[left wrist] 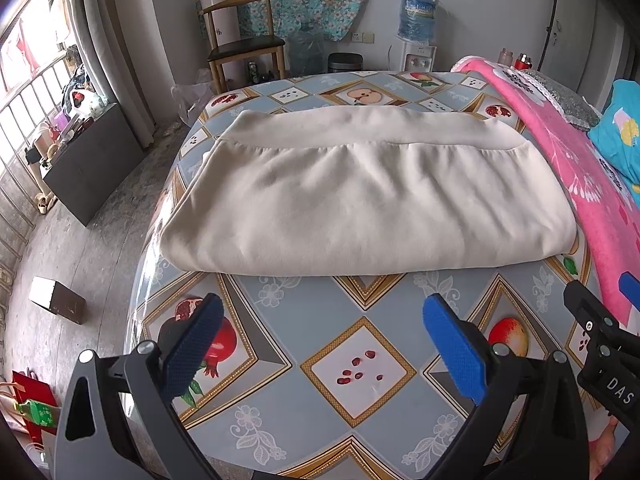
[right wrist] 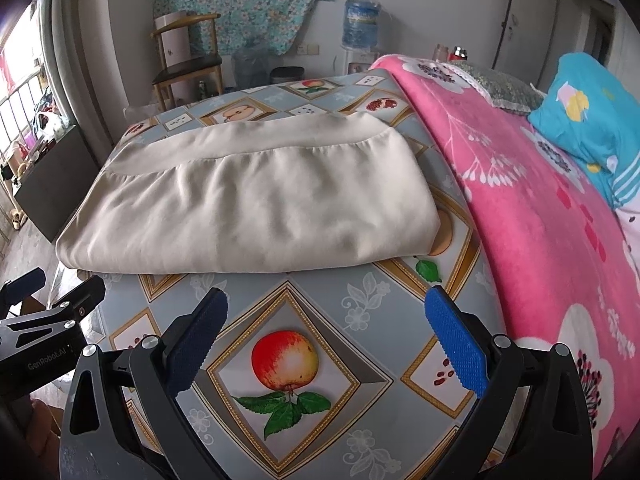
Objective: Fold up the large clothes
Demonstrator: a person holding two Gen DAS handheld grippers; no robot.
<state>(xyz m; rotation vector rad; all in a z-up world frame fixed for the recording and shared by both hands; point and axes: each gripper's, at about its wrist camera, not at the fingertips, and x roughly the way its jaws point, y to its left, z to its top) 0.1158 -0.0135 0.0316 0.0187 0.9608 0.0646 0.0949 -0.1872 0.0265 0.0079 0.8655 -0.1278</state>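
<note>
From the left wrist camera, the left gripper (left wrist: 320, 344) hangs over the table (left wrist: 360, 376) with its blue pads spread wide and nothing between them. The cream garment (left wrist: 360, 192) lies at twelve o'clock from the gripper, flat on the fruit-patterned tablecloth, already doubled into a thick rectangle with a seamed band along its far edge. Its near fold is well apart from the fingertips. At three o'clock a pink blanket (left wrist: 568, 168) runs along the table's side, close beside the garment's right edge, and part of the right gripper (left wrist: 608, 320) pokes in at the lower right.

From the right wrist camera, the right gripper (right wrist: 326, 338) is also wide open and empty, poised above a printed apple. The garment (right wrist: 248, 204) sits at eleven to twelve o'clock, with its right corner just beside the blanket (right wrist: 520, 200). The left gripper (right wrist: 44, 312) shows at nine o'clock.

Judging by the tidy stacked layers, most of the folding looks done; what may remain is one more fold across the long side, or nothing at all.
</note>
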